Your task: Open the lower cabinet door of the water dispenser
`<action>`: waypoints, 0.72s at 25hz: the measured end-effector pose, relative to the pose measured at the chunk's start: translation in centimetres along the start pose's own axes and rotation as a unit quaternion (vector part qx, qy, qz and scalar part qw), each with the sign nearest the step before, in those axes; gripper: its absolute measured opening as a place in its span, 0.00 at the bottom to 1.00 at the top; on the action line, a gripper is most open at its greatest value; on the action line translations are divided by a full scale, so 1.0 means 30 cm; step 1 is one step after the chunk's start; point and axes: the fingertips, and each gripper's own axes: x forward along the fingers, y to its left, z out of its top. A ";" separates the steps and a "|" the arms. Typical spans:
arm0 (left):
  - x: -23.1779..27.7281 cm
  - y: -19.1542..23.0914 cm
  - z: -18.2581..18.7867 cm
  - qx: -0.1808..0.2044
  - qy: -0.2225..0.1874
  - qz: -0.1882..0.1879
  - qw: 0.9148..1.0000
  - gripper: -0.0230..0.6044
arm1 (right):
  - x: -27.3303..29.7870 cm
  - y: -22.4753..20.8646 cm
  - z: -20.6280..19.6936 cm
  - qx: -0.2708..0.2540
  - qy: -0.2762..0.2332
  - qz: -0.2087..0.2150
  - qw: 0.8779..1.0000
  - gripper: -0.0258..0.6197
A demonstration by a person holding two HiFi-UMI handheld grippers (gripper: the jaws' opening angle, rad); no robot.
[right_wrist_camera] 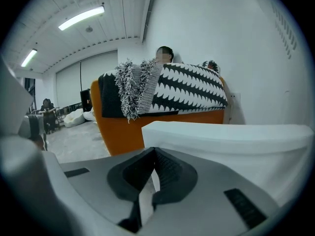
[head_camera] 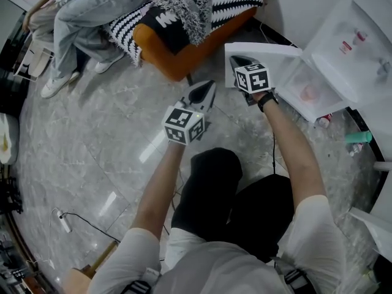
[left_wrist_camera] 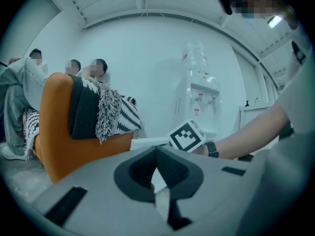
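Observation:
The white water dispenser stands at the right in the head view; in the left gripper view it is at the back wall with a bottle on top. Its lower cabinet door is swung out toward the sofa, and the cabinet's inside shows. My right gripper is shut, with its tips at the door's edge. In the right gripper view the door fills the space just past the shut jaws, nothing between them. My left gripper hangs shut and empty over the floor, left of the door.
An orange sofa with a black-and-white blanket stands just beyond the door. People sit at the far left. A cable and power strip lie on the marble floor. Small bottles stand near the dispenser's base.

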 end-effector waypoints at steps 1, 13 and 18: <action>0.006 -0.002 -0.002 -0.002 0.000 -0.002 1.000 0.05 | -0.007 0.004 0.000 0.000 0.001 -0.001 1.000 0.06; 0.268 -0.297 0.041 -0.007 0.010 -0.096 0.995 0.05 | -0.538 -0.187 -0.063 0.006 -0.061 -0.078 0.995 0.06; 0.392 -0.529 0.063 0.005 0.010 -0.159 0.987 0.05 | -0.886 -0.378 -0.148 0.023 -0.090 -0.184 0.979 0.06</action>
